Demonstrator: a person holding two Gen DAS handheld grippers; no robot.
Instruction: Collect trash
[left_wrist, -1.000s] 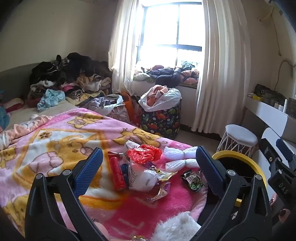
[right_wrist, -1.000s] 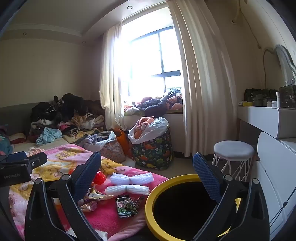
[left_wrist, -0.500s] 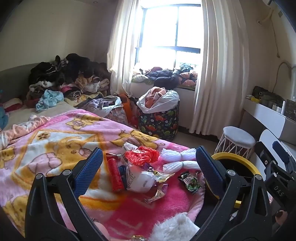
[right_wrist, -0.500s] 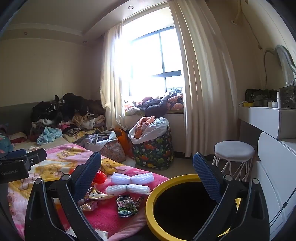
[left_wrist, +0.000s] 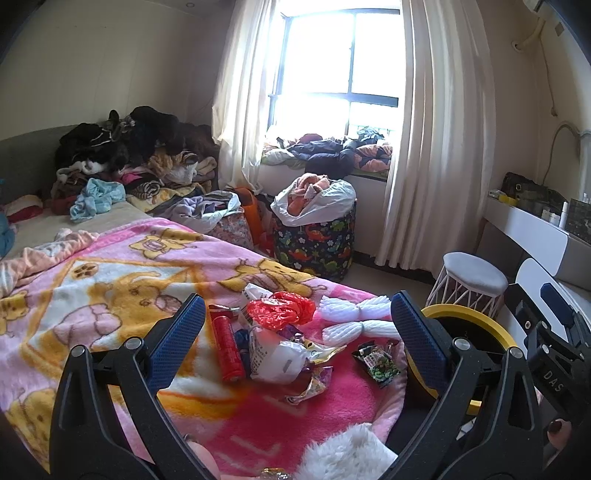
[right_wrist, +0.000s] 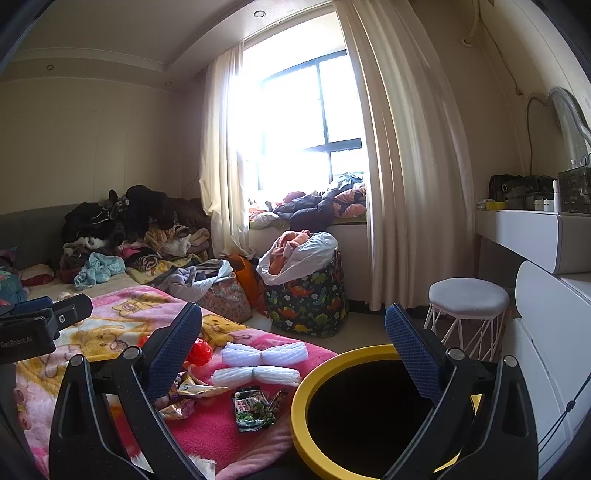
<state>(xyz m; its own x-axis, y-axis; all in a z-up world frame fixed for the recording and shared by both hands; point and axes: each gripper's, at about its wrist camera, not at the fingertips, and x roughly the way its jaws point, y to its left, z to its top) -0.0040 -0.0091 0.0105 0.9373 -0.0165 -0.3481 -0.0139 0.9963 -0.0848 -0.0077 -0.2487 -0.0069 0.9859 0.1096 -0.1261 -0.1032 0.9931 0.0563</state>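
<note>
Trash lies in a heap on the pink blanket (left_wrist: 110, 295): a red tube (left_wrist: 229, 347), a red plastic bag (left_wrist: 280, 312), a white bag (left_wrist: 273, 358), two white foam nets (left_wrist: 356, 317), a dark snack packet (left_wrist: 376, 363) and shiny wrappers (left_wrist: 314, 384). A yellow-rimmed bin (right_wrist: 369, 410) stands by the bed's corner. My left gripper (left_wrist: 295, 343) hangs open above the heap, holding nothing. My right gripper (right_wrist: 293, 350) is open over the bin's near rim, with the snack packet (right_wrist: 253, 408) and foam nets (right_wrist: 264, 363) to its left.
Piled clothes cover the bed's far end (left_wrist: 122, 158) and the window ledge (left_wrist: 332, 151). A dinosaur-print hamper (left_wrist: 314, 243), a white stool (right_wrist: 469, 314) and a white dresser (right_wrist: 535, 236) stand on the right. A white furry thing (left_wrist: 343, 454) lies at the blanket's near edge.
Both views have tilted up a little, so the trash and bin sit slightly lower in frame. Both grippers stay open and nothing has been picked up.
</note>
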